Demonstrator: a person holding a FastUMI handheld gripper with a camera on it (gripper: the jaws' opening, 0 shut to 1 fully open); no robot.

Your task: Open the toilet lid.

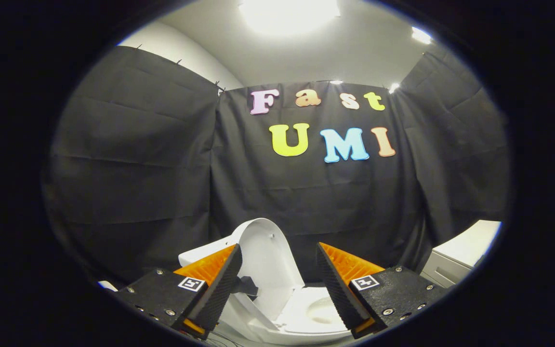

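Observation:
A white toilet point(306, 320) stands low in front of the black cloth wall. Its lid point(268, 255) is raised, standing nearly upright and leaning back toward the tank behind the left finger. The seat ring and bowl point(323, 311) lie uncovered just ahead of the fingers. My gripper point(277, 274) is open, its two fingers spread wide with the upright lid seen in the gap between them. Neither finger touches the lid. Part of the tank is hidden behind the left finger point(219, 284).
A white cabinet or counter point(460, 258) stands to the right of the toilet, beyond the right finger. Black cloth walls close in the booth on three sides. A bright ceiling lamp point(289, 12) shines overhead.

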